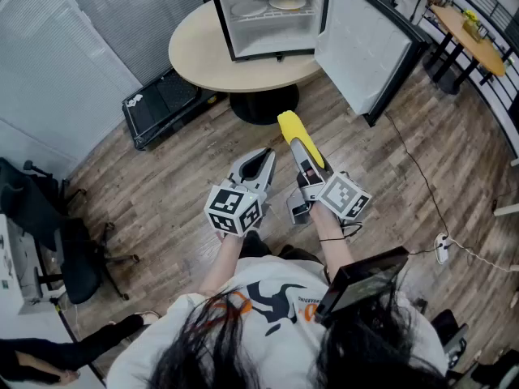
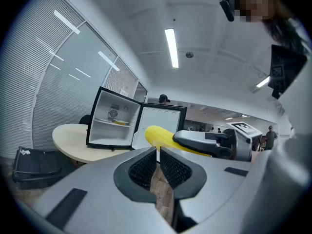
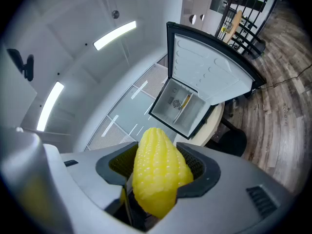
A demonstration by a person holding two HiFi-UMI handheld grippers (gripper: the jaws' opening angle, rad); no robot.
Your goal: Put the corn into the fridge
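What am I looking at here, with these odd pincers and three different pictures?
There is no robot here: a person holds a two-jawed gripper in each hand. One picture comes from a camera on the person's head, looking steeply down. The other two come from cameras riding on the grippers, each looking along its own jaws. The right gripper is clamped on a yellow corn cob. The left gripper has its jaws together, with nothing between them. Ahead, on a round table, stands a small fridge with its door swung open. The marked cubes are simply part of the grippers.
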